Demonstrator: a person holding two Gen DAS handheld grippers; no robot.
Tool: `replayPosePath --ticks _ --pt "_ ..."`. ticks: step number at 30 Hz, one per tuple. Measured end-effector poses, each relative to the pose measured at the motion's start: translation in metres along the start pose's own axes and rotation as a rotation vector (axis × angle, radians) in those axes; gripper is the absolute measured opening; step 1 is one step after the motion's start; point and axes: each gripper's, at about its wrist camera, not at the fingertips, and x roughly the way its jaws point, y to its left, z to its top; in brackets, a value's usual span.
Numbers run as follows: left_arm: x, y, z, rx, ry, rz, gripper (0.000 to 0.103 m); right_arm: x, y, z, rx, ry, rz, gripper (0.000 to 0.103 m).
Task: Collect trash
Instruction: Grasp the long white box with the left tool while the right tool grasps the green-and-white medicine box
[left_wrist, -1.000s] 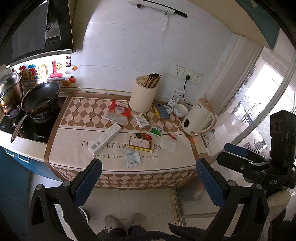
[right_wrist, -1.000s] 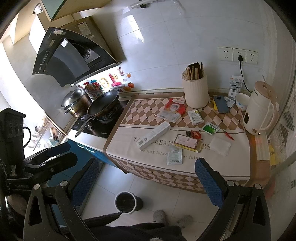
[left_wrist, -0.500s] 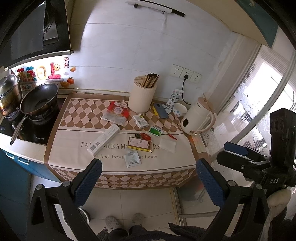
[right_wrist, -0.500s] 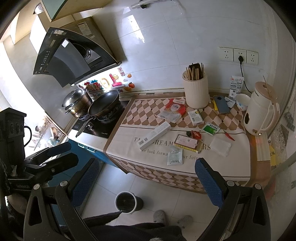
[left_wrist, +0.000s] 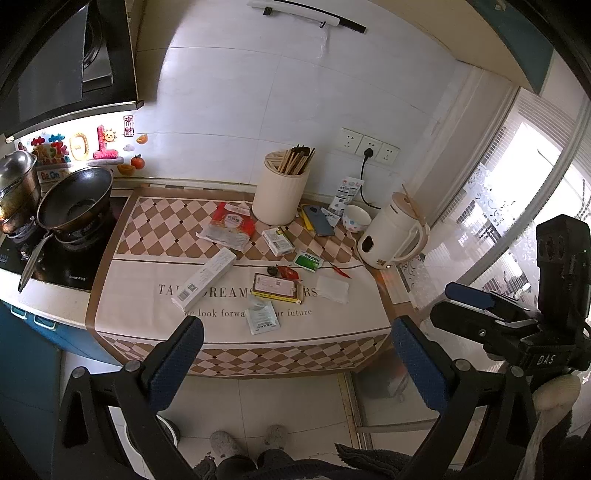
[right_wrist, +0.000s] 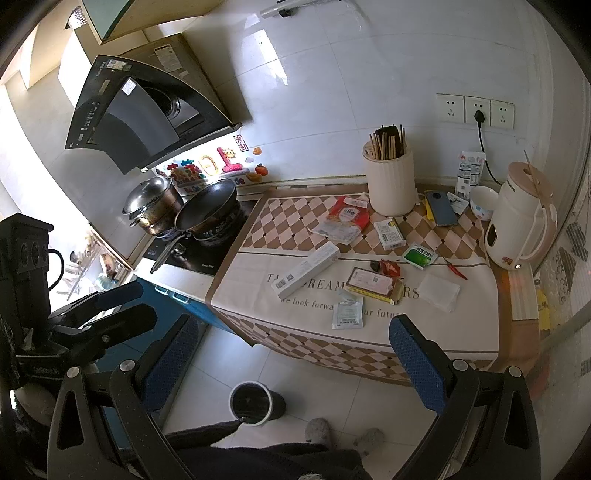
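Observation:
Trash lies on the cloth-covered counter (left_wrist: 147, 306): a long white box (left_wrist: 204, 278), a red-and-clear wrapper (left_wrist: 229, 226), a small white box (left_wrist: 278, 242), a green packet (left_wrist: 308, 261), a flat yellow-edged box (left_wrist: 276, 288), a white sachet (left_wrist: 261, 316) and a clear bag (left_wrist: 332, 288). The long box (right_wrist: 306, 271) and sachet (right_wrist: 347, 313) also show in the right wrist view. A black bin (right_wrist: 255, 402) stands on the floor. My left gripper (left_wrist: 295, 365) and right gripper (right_wrist: 291, 365) are both open, empty, held back from the counter above the floor.
A cream chopstick holder (left_wrist: 281, 194), a phone (left_wrist: 320, 220), a bowl (left_wrist: 355, 218) and a kettle (left_wrist: 393, 232) stand at the counter's back and right. A wok (left_wrist: 75, 202) and steel pot (left_wrist: 16, 184) sit on the stove at left. My feet (left_wrist: 251, 441) are below.
Both views have shifted only slightly; the counter sits marginally further in the left wrist view. Nothing on the counter has moved and both grippers stay open.

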Motion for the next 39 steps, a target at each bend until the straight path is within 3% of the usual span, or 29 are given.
replayPosePath --ticks 8,11,17,22,26,31,39 --pt "0.001 -0.004 0.001 0.005 0.000 -0.002 0.103 0.002 0.001 0.001 -0.001 0.002 -0.001 0.103" --pt "0.003 -0.006 0.003 0.012 -0.009 0.031 0.103 0.004 0.003 0.002 0.002 0.003 0.000 0.103" --pt "0.058 0.006 0.026 0.135 -0.053 0.399 0.103 0.026 0.009 0.002 0.053 -0.014 -0.061 0.103" --pt "0.138 0.036 0.042 0.203 0.049 0.468 0.103 0.062 -0.010 0.005 0.147 -0.015 -0.170 0.103" --pt "0.211 0.063 0.039 0.280 0.179 0.520 0.103 0.109 -0.040 0.006 0.210 0.021 -0.268 0.103" --pt "0.295 0.100 0.036 0.291 0.348 0.550 0.103 0.196 -0.092 0.012 0.243 0.174 -0.356 0.103" --pt "0.413 0.131 0.042 0.329 0.580 0.545 0.101 0.327 -0.169 0.044 0.214 0.374 -0.363 0.103"
